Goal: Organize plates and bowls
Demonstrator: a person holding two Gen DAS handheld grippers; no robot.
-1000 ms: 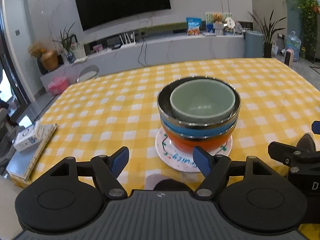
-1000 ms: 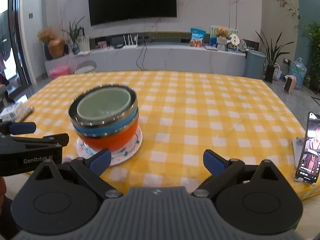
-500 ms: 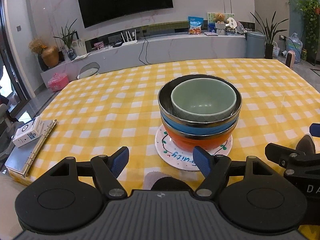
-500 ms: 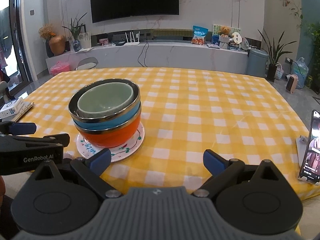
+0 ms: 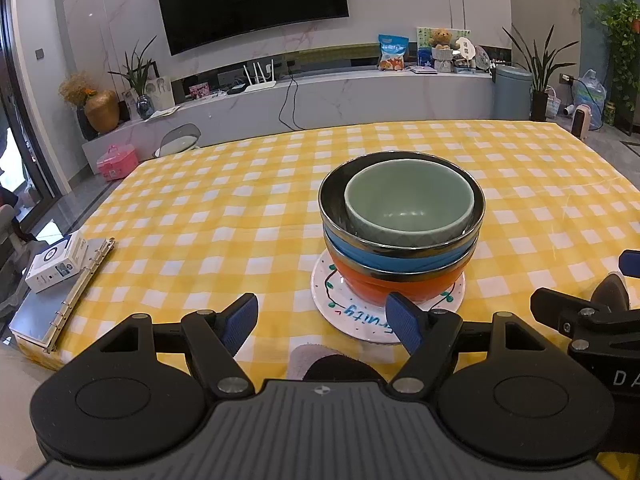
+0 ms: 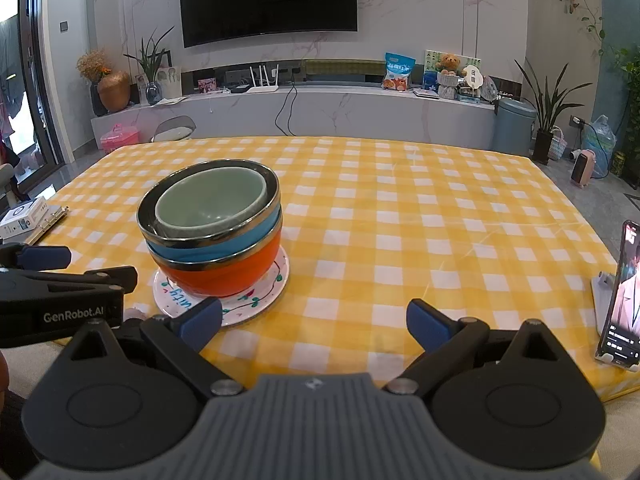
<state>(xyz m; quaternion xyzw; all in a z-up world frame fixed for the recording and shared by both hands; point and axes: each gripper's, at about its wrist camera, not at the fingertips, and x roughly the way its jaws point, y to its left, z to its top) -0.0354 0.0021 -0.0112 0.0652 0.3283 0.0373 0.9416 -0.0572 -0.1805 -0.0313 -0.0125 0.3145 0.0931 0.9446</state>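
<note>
A pale green bowl (image 5: 408, 204) sits nested in a blue steel-rimmed bowl (image 5: 400, 256), which sits in an orange bowl (image 5: 396, 284). The stack stands on a white patterned plate (image 5: 348, 312) near the table's front edge. The same stack shows in the right wrist view: green bowl (image 6: 208, 208), blue bowl (image 6: 216, 252), orange bowl (image 6: 228, 274), plate (image 6: 256, 304). My left gripper (image 5: 322, 326) is open and empty, just short of the plate. My right gripper (image 6: 314, 324) is open and empty, to the right of the stack.
The table has a yellow checked cloth (image 5: 240, 216). A ring binder (image 5: 60, 300) with a white box (image 5: 56, 260) on it lies at the left edge. A phone on a stand (image 6: 620, 300) stands at the right edge.
Both grippers have drawn back and tilted up a little, so the stack sits slightly farther off. Both stay open. The stack has not moved.
</note>
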